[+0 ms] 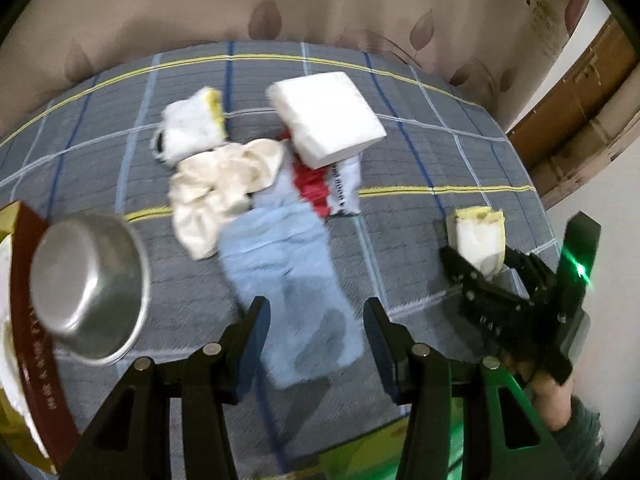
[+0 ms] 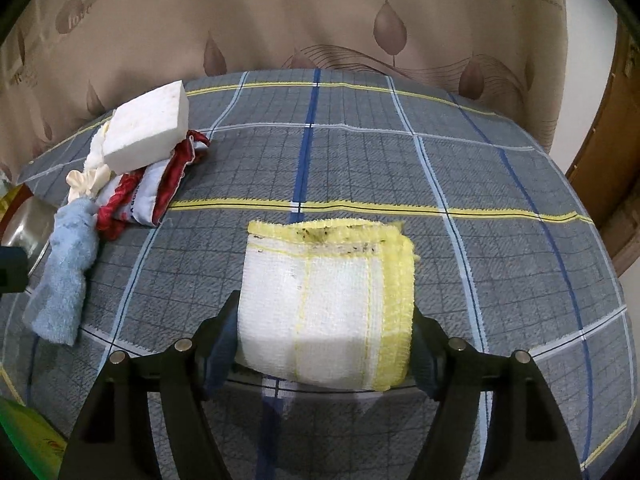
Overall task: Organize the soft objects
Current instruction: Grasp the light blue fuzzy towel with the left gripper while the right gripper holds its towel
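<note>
Beige leaf-print curtain hangs behind a worktop under a grey checked cloth with blue and yellow lines. Right tool has a folded white cloth with yellow edging sitting between its fingers; both fingers look like they're against the cloth's sides, though I can't honestly tell if they're pressing or just alongside it. Left tool has its jaws apart with nothing gripped, hanging over the near end of a blue towel that stretches away straight ahead of it. Past the towel's far end is the pile: a cream rag ahead-left, a red and white pouch ahead, and a white foam block lying on top of the pouch. Another white and yellow cloth sits further ahead-left, touching the rag. To the left tool's left there's a steel bowl, tipped on its side. The left view is pretty blurry.
</note>
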The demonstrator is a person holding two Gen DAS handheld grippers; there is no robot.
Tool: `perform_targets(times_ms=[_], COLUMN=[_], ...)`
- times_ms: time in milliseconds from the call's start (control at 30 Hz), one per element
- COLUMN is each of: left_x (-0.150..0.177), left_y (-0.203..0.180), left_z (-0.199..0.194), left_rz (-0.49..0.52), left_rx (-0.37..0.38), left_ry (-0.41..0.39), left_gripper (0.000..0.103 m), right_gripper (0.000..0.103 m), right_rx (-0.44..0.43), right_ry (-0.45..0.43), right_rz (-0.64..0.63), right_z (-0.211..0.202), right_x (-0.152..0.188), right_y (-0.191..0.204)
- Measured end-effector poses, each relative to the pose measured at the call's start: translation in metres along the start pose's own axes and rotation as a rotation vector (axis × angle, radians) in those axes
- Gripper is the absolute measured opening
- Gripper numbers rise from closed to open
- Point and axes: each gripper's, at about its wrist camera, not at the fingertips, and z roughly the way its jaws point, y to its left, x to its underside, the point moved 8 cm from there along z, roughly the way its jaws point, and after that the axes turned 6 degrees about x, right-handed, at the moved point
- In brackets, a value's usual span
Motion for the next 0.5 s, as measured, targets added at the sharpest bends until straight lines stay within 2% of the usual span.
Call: perform_targets(times_ms=[200, 300, 400, 500], left_x=[-0.007, -0.009, -0.009, -0.007], left_y=[0.004, 0.011, 0.013, 0.015], left_z=[0.031, 0.039, 0.045, 0.047], left_rz=[-0.004, -0.002, 0.041, 0.082], left_rx=[-0.080, -0.135, -0.155, -0.170], left_ry=[0.012, -0.010, 0.004, 0.003], left_gripper=[0.050, 0.050, 0.055, 0.054], right_gripper=[0.071, 0.072, 0.072, 0.073], right_rx=[-0.004, -0.007, -0.009, -0.009], right_ry=[0.001, 0.001, 0.002, 0.003], right_rz=[0.002, 0.004, 0.003, 0.002], right_z=[0.001, 0.001, 0.003, 0.003], right_x=[-0.001, 0.000, -0.001, -0.002], right_y=[0.001, 0.001, 0.001, 0.002])
